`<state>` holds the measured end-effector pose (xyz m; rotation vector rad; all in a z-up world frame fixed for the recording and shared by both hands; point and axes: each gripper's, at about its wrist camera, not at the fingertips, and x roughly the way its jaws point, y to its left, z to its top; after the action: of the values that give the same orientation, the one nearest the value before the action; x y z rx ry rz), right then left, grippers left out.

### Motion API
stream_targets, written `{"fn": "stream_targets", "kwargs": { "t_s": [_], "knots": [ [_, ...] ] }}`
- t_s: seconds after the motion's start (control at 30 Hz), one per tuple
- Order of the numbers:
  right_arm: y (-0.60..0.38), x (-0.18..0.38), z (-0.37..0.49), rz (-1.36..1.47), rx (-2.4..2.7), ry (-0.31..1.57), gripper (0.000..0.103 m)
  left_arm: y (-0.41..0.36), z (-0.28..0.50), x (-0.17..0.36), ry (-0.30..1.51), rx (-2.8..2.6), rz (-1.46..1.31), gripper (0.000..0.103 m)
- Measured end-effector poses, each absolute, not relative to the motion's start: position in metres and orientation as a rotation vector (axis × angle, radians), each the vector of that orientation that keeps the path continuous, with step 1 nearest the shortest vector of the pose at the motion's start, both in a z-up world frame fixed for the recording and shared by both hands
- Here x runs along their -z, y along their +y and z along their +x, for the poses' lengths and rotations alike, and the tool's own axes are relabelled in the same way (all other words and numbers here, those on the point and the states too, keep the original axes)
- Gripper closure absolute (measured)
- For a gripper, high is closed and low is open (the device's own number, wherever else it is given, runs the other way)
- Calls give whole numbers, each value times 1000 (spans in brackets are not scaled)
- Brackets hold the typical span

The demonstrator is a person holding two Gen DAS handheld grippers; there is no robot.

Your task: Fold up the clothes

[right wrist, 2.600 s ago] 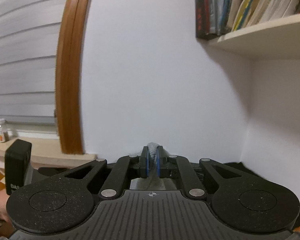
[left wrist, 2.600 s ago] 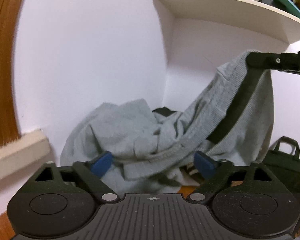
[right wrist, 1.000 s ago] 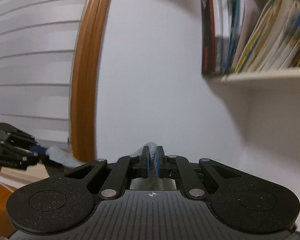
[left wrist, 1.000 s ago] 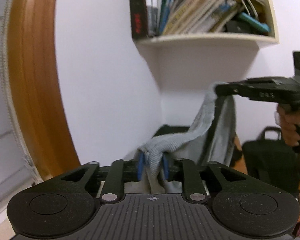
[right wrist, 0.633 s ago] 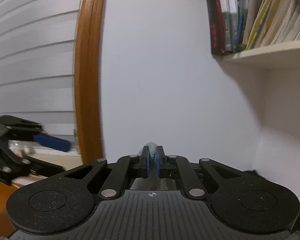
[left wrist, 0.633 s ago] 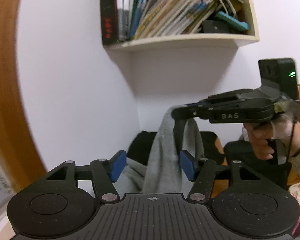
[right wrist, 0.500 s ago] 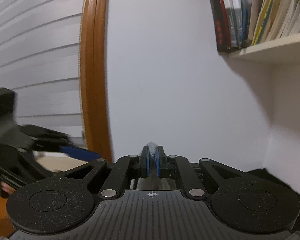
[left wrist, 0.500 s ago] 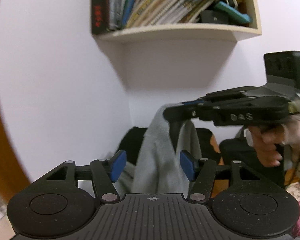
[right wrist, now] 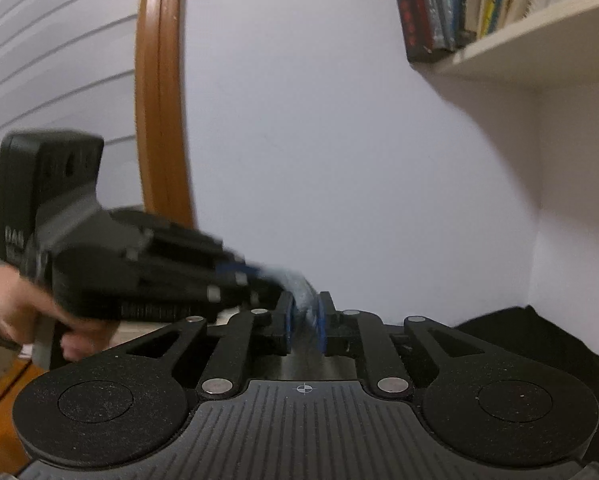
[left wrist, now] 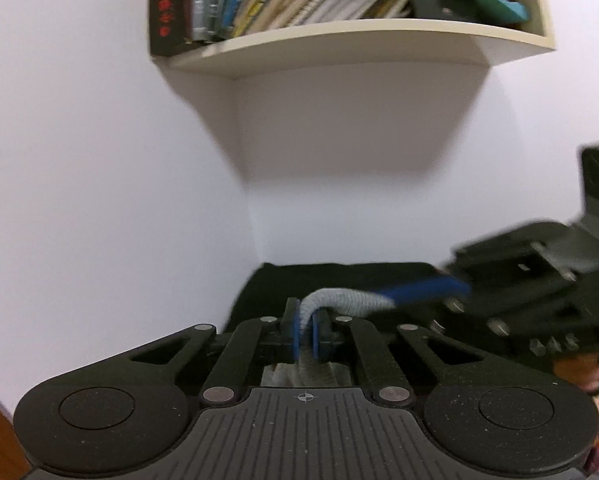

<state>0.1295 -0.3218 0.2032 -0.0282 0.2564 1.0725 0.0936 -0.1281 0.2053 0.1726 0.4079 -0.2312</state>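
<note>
Grey ribbed-knit garment (left wrist: 341, 300) is pinched again by the left gripper (left wrist: 306, 338), which was wide open half a sec ago. Right gripper (right wrist: 304, 326) stays clamped on it too, tips nearly touching, w/ cloth held up front-centre, so prob. re-gripping for a fold.

Little writing that can be read

The left tongs' body (right wrist: 47, 208) shows pale letters "DA", the rest cut off. A black book spine (left wrist: 164, 8) on the shelf carries red characters, too blurred to read.
</note>
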Motion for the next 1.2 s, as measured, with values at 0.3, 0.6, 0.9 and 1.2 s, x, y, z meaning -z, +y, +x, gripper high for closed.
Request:
{"fn": "stream_targets", "kwargs": {
  "t_s": [0.3,0.6,0.9,1.2],
  "knots": [
    [-327,-152,106,29,-1109,289,72,-97,109,-206,413,123,125,98],
    [-298,-82,82,54,-1154,428,60,-71,103,-208,369,17,81,97],
    [-267,-37,80,2,-1067,534,55,-62,95,-209,362,-7,58,97],
    [-264,-26,68,70,-1060,624,51,-53,90,-207,341,-45,34,98]
  ]
}}
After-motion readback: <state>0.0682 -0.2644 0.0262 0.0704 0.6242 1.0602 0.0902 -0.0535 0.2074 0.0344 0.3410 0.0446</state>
